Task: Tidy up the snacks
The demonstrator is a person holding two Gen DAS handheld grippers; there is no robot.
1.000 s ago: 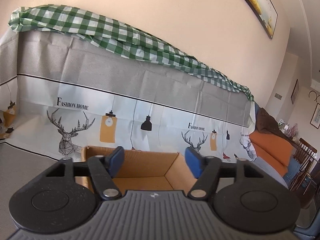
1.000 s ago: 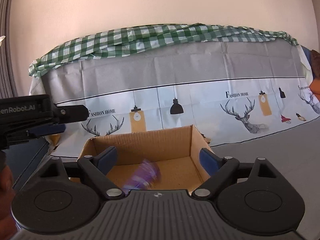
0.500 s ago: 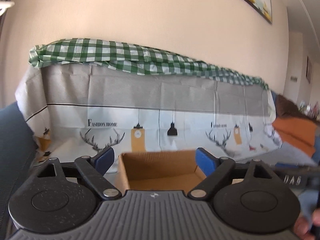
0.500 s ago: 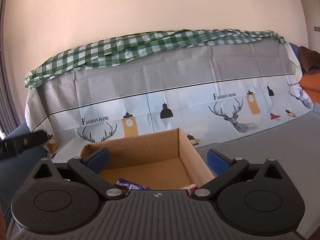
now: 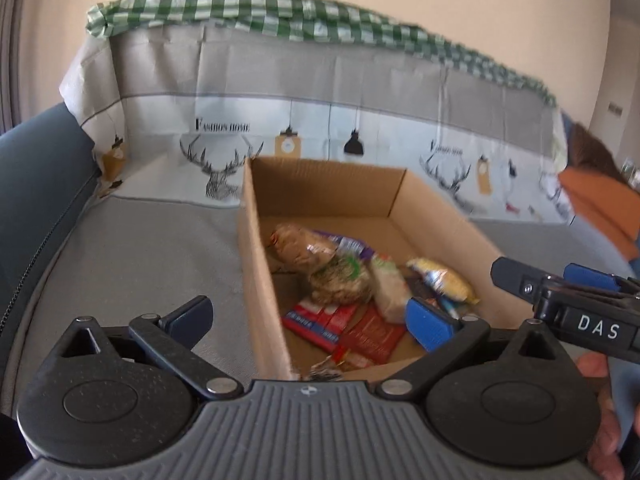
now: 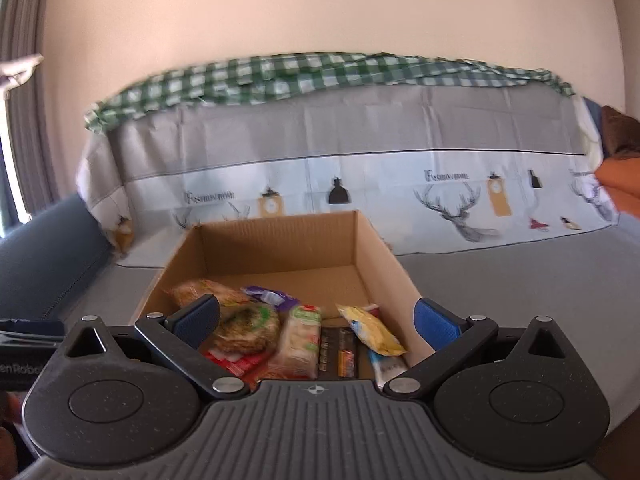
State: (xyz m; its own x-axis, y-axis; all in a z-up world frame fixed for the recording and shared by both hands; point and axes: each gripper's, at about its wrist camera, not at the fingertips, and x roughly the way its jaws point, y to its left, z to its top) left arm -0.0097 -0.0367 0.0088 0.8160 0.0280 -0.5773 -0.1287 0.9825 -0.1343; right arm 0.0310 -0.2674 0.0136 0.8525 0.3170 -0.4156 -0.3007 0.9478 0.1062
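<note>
An open cardboard box (image 5: 328,184) stands on the grey sofa seat. It holds several snacks: a round cake in a green wrapper (image 5: 340,280), a yellow packet (image 5: 444,278), red packs (image 5: 320,320) and a purple wrapper (image 5: 348,244). My left gripper (image 5: 308,320) hovers over the box's near left wall. Its jaws are opening and grip nothing. My right gripper (image 6: 316,320) hangs open above the box's near side, empty, over the yellow packet (image 6: 370,328) and a cracker pack (image 6: 298,340). The right gripper's black body (image 5: 592,324) shows at the right edge.
A deer-print cover (image 6: 460,208) drapes the sofa back, with a green checked cloth (image 6: 280,76) along the top. A dark blue armrest (image 5: 36,168) rises at the left. Orange fabric (image 5: 600,204) lies at the right. Grey seat (image 5: 152,256) flanks the box.
Both views have tipped downward, so the box's floor and snacks now show. The left jaws have spread wider. The purple packet, blurred between the right fingers earlier, now lies in the box.
</note>
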